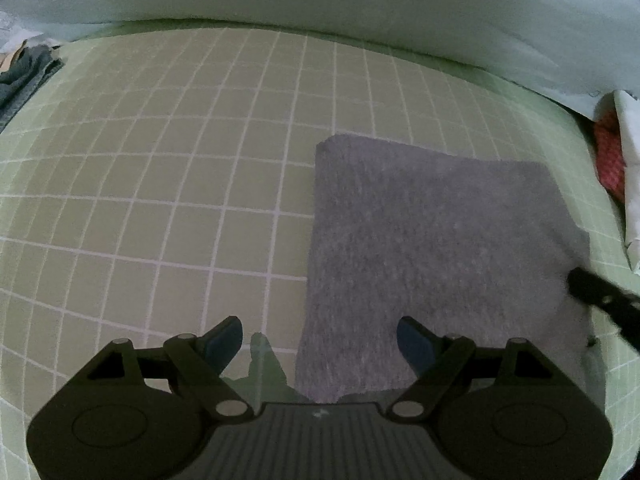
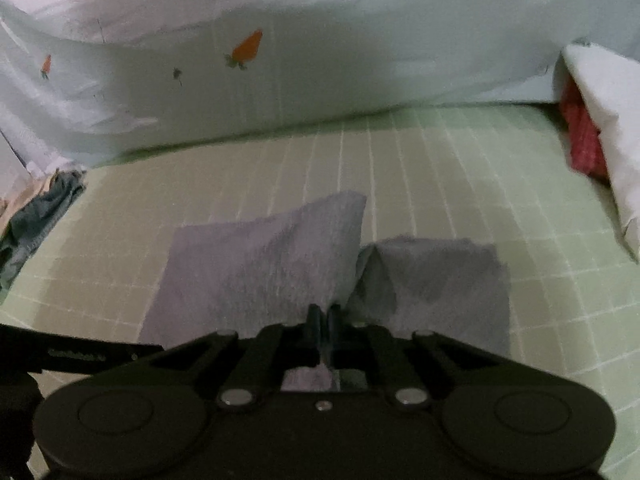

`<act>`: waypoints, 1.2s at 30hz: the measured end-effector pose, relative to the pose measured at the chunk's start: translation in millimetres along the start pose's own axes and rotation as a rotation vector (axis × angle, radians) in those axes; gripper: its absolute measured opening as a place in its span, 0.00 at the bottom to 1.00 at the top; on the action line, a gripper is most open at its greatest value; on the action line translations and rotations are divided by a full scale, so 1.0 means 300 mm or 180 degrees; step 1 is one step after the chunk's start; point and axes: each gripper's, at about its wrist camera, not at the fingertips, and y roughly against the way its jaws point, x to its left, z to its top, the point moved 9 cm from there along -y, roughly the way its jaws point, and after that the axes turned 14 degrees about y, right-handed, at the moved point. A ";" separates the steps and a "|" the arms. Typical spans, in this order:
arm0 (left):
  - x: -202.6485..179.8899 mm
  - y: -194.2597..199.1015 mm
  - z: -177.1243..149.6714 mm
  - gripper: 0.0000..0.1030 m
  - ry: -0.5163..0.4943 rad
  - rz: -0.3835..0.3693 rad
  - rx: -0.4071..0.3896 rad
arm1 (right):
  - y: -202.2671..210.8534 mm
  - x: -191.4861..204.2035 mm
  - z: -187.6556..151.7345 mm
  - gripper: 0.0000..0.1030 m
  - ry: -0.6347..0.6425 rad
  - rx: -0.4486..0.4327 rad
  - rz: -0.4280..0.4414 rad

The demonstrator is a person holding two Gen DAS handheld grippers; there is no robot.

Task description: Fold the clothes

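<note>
A grey folded cloth (image 1: 436, 248) lies on a bed covered by a pale green sheet (image 1: 168, 184) with a white grid pattern. In the left wrist view the cloth forms a flat, nearly square shape to the right of centre, its near edge reaching under the left tool (image 1: 320, 340). That tool's two blue-tipped fingers (image 1: 224, 340) stand wide apart, holding nothing; one finger is over the bare sheet, the other over the cloth.

In the right wrist view the right tool (image 2: 325, 316) has its fingers pressed together on an edge of the grey cloth (image 2: 260, 264), pinching the fabric so that it rises in two peaked flaps, one on either side of the fingers. The right tool also shows as a dark bar (image 1: 600, 300) at the right edge of the left wrist view, at the cloth's right side.

Along the far side of the bed runs a pale blue quilt (image 2: 320, 60) printed with small orange carrots (image 2: 248, 50). At the far left sits a crumpled heap of blue-grey clothes (image 2: 36, 216). At the far right a white fabric (image 2: 608, 120) partly covers something red (image 2: 580, 136), possibly another garment, though the blur makes it hard to say.
</note>
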 end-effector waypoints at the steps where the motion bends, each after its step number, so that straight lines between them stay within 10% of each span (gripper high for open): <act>1: -0.006 0.007 0.001 0.83 -0.0005 -0.0012 -0.0011 | 0.017 -0.003 0.013 0.03 0.0013 -0.0056 0.0008; 9: -0.087 0.063 0.008 0.84 -0.0155 -0.0210 -0.0115 | 0.228 -0.132 0.065 0.03 0.0009 -0.0512 -0.0293; 13: -0.123 0.045 -0.013 0.87 -0.0214 -0.0304 -0.0052 | 0.146 -0.308 -0.080 0.07 -0.0322 0.0007 -0.0673; 16: -0.134 0.028 -0.033 0.87 -0.0266 -0.0345 0.0006 | 0.066 -0.397 -0.218 0.18 -0.0795 0.0502 -0.0711; 20: -0.128 -0.004 -0.030 0.87 -0.0209 -0.0427 0.0082 | 0.076 -0.410 -0.254 0.61 -0.1181 0.0403 -0.0649; 36: -0.191 -0.027 0.016 0.90 -0.0110 -0.1051 0.0269 | 0.045 -0.377 -0.212 0.85 -0.1488 0.0139 -0.0370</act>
